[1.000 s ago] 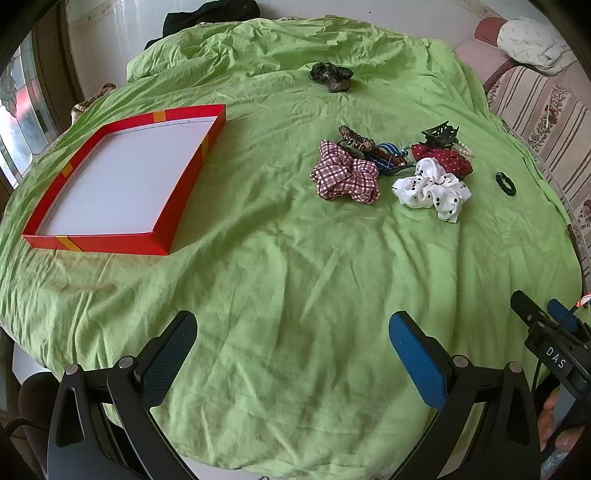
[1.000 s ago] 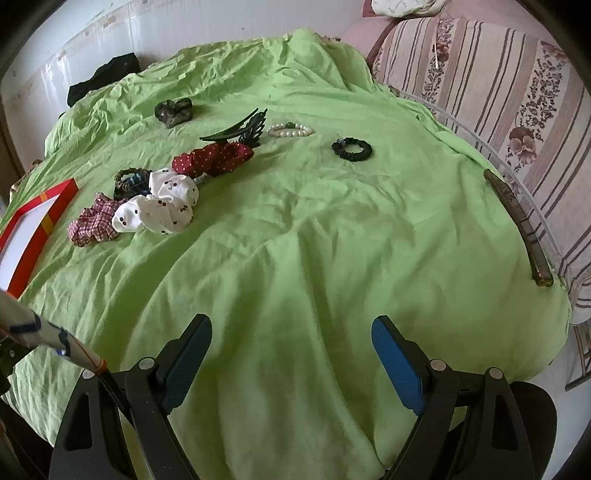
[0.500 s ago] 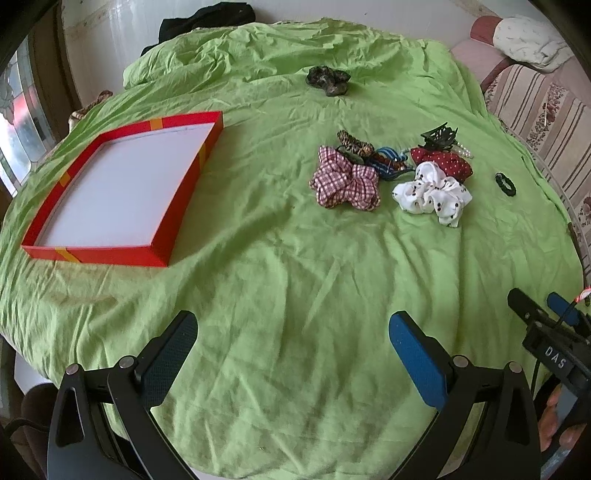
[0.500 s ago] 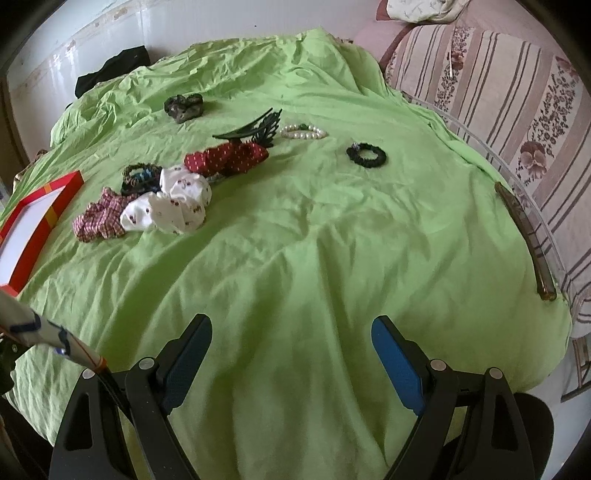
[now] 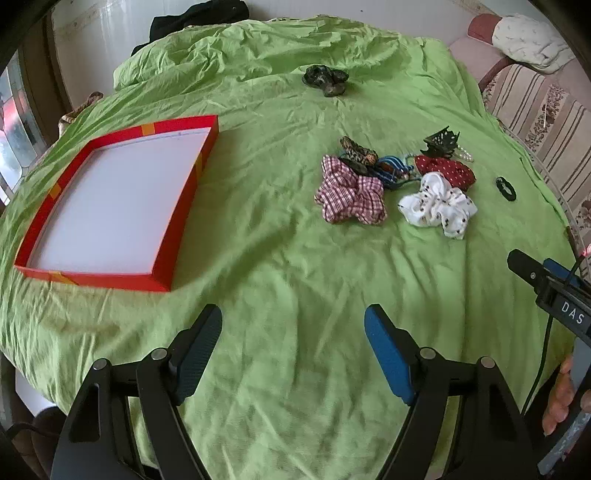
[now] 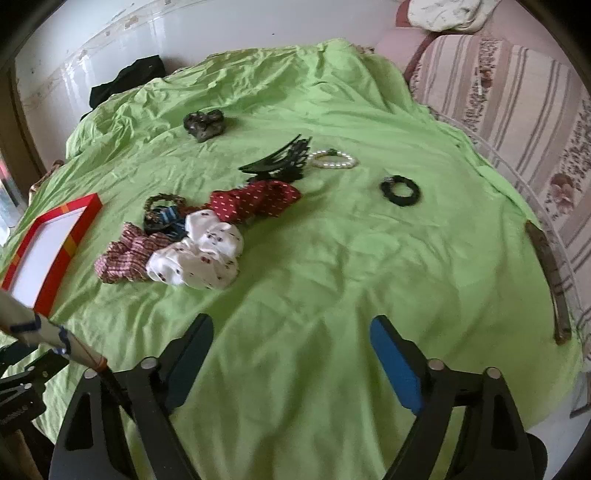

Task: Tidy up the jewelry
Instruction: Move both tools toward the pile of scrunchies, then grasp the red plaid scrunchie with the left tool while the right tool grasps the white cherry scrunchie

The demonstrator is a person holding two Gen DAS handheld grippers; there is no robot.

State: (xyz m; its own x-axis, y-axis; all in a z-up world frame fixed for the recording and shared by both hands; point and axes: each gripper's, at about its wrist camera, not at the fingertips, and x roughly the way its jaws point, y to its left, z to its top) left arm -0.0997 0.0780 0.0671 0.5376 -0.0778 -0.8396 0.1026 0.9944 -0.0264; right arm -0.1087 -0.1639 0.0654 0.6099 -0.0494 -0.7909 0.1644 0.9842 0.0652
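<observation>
A red box with a white inside (image 5: 110, 206) lies on the green cloth at the left; its corner shows in the right wrist view (image 6: 48, 251). A pile of hair pieces lies at centre right: a plaid scrunchie (image 5: 351, 195), a white dotted scrunchie (image 5: 439, 206) (image 6: 203, 254), a red dotted one (image 5: 447, 171) (image 6: 255, 201), a black claw clip (image 5: 441, 142) (image 6: 280, 162), a pearl bracelet (image 6: 334, 160), a black hair tie (image 5: 505, 188) (image 6: 400, 190) and a dark scrunchie (image 5: 325, 79) (image 6: 205, 123) farther back. My left gripper (image 5: 293, 350) and right gripper (image 6: 291, 354) are open, empty and short of the pile.
The green cloth (image 5: 280, 280) covers a round table whose edge curves close below both grippers. A striped sofa (image 6: 517, 110) stands at the right. A brown curved stick (image 6: 550, 277) lies at the right edge. A black garment (image 5: 195, 16) lies at the back.
Both grippers have moved forward over the table toward the pile, so the box and hair pieces appear closer. Both stay open. Nothing on the cloth has moved.
</observation>
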